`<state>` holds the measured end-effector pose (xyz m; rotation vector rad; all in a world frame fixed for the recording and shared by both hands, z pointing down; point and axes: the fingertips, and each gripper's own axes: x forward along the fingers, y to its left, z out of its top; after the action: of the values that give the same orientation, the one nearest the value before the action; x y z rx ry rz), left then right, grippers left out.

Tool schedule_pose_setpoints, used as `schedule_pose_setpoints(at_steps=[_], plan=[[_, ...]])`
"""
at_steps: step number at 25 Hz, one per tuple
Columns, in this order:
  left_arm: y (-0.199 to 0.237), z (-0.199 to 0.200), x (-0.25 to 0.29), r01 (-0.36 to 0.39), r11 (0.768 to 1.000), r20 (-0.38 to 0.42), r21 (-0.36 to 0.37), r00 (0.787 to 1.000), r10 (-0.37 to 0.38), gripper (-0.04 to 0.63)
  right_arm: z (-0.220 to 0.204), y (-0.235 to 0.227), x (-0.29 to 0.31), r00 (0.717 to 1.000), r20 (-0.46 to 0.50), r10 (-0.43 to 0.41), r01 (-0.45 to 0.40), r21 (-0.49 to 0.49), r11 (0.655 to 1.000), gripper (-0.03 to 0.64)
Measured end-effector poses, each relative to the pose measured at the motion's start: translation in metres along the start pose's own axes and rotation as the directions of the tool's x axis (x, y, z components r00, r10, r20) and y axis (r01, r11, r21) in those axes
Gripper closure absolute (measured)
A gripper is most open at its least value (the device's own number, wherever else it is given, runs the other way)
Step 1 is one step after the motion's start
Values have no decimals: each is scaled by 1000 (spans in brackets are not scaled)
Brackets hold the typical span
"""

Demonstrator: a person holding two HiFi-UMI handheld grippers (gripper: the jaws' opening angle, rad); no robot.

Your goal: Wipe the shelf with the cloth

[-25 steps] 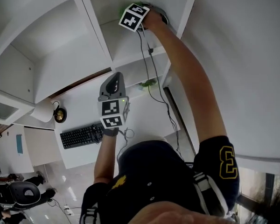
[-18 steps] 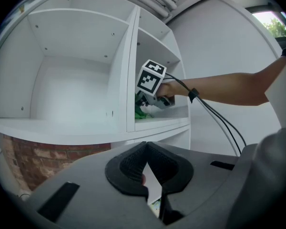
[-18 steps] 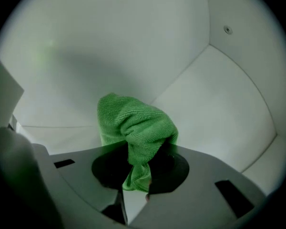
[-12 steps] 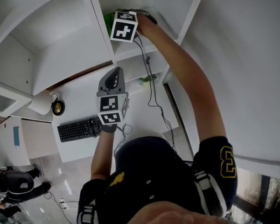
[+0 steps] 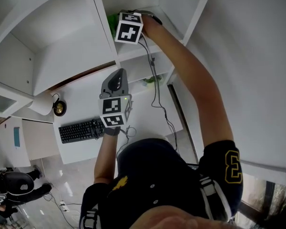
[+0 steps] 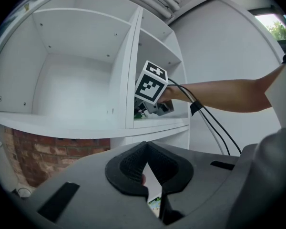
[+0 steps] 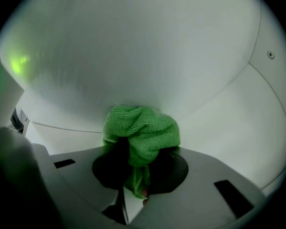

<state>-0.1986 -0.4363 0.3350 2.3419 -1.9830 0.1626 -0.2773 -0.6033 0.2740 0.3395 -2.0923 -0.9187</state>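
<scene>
The right gripper (image 7: 136, 159) clenches the crumpled green microfibre cloth (image 7: 143, 128), which is bunched beyond its tips against the white shelf (image 7: 214, 123). The left gripper (image 6: 147, 149) is closed and empty.

Even, diffuse light fills the head view. The white shelf (image 5: 62, 46) reads bright, with only soft grey shadows inside its compartments and no hard glare. Its straight boards bow toward the frame edges. In the left gripper view a window (image 6: 276, 25) at the upper right is the brightest patch, the corners fall to black vignette, and the shelf lines curve strongly. The right gripper view is dimmer and softer. The shelf wall there is a smooth blur, a green cast tints the left edge, and only the cloth (image 7: 143, 130) shows sharp weave. Its corners are black too.
</scene>
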Motion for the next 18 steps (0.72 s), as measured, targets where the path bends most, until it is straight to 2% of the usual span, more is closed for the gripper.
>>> schedule_pose_setpoints(at_steps=[6, 18], plan=[[4, -4, -2, -17, 1000, -12, 4, 1000, 17, 577, -2, -1, -1, 1000, 16, -6, 5, 31, 1000, 560], [7, -6, -3, -36, 999, -15, 2, 999, 36, 577, -20, -9, -2, 999, -49, -22, 26, 82, 996, 560]])
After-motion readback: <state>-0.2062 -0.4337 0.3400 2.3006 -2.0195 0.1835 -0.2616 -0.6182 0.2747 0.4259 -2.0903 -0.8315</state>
